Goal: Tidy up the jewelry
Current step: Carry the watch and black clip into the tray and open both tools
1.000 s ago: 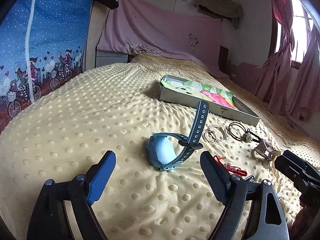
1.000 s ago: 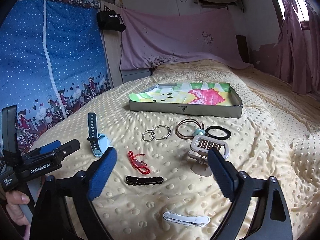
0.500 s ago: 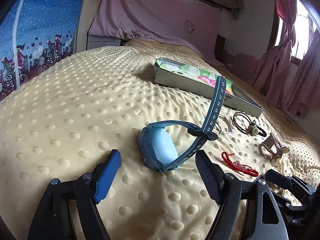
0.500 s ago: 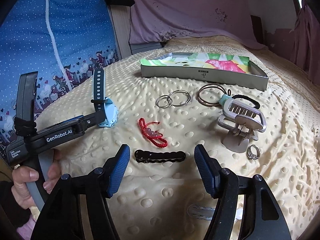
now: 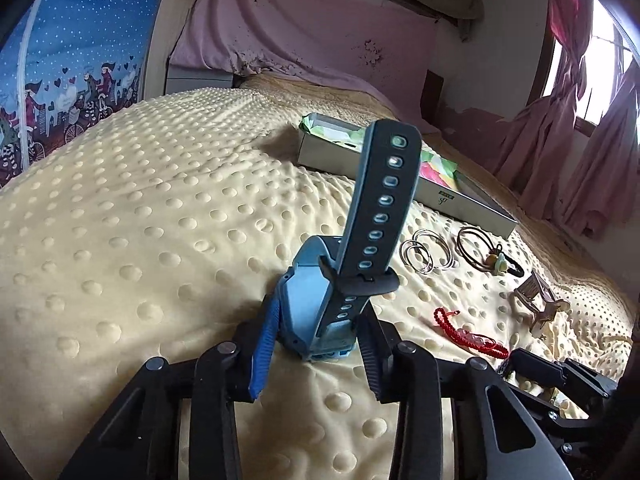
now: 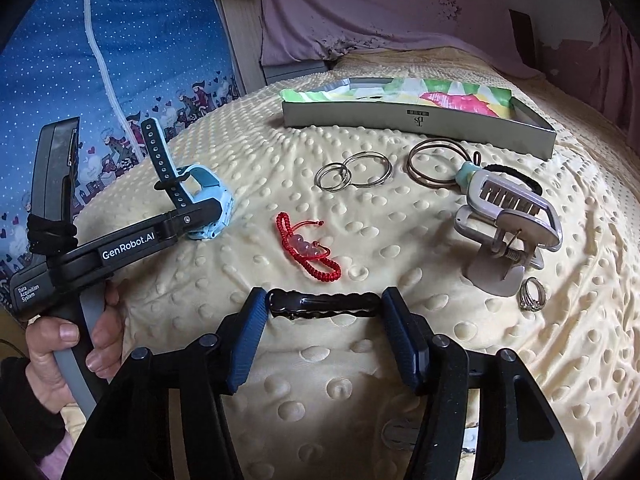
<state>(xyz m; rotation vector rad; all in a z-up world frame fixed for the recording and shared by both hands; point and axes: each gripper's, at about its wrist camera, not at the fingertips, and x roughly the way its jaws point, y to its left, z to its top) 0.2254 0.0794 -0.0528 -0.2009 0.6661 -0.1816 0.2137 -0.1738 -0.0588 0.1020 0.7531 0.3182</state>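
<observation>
My left gripper (image 5: pixel 316 344), jaws just closing, pinches the blue watch (image 5: pixel 316 316). My right gripper (image 6: pixel 324 308), also closing, brackets the black hair clip (image 6: pixel 324 306) end to end; contact unclear.

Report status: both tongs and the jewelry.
Left tongs closing around pale blue plastic watch. Right tongs closing, flanking black wavy hair clip. Nothing blocks grey open box.

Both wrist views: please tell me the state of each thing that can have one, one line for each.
Left gripper: jaws just closing, pads against the watch.
Watch: gripped at its body, strap buckled, its tail upright.
Right gripper: jaws just closing around the hair clip, contact unclear.
Hair clip: flat on the blanket, shut.
Box: open, no lid.
Claw clip: shut, standing.
</observation>
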